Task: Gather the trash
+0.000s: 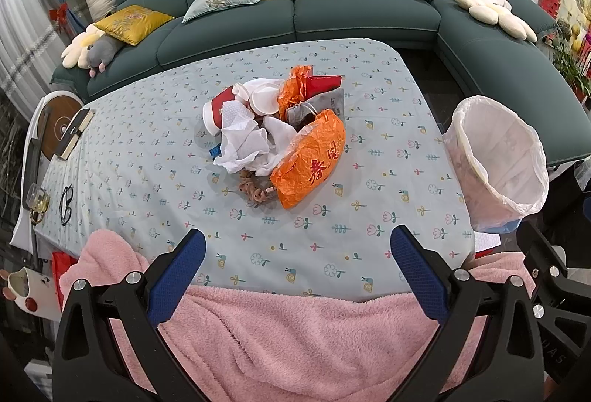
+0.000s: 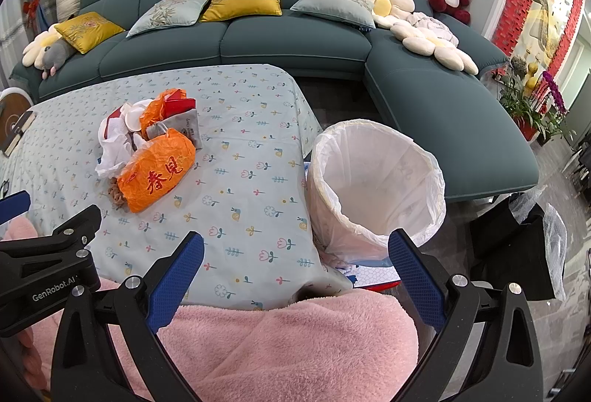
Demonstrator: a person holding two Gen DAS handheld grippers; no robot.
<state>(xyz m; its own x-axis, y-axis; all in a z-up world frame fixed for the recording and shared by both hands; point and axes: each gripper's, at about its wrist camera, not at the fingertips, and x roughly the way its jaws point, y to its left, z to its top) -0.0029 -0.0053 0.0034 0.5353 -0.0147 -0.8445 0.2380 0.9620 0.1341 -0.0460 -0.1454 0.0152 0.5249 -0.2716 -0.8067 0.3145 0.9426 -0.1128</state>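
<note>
Left gripper [image 1: 297, 256]: jaws spread, empty, over pink fleece [image 1: 295, 339]; trash pile [image 1: 275, 136] straight ahead beyond the jaws on flowered tablecloth [image 1: 369, 180]; glasses [image 1: 66, 204] far left, seen only here. Right gripper [image 2: 295, 256]: jaws spread, empty; lined bin [image 2: 373, 180] just beyond right jaw, pile ahead-left; sofa [image 2: 295, 40] farthest.

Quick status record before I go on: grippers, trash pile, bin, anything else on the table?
left gripper: open, empty, above the near table edge
right gripper: open, empty, near the bin
trash pile: mid-table; orange plastic bag, white tissues, paper bowl, red packaging
trash bin: white liner, looks empty, beside the table's right edge
also on table: eyeglasses, book
</note>
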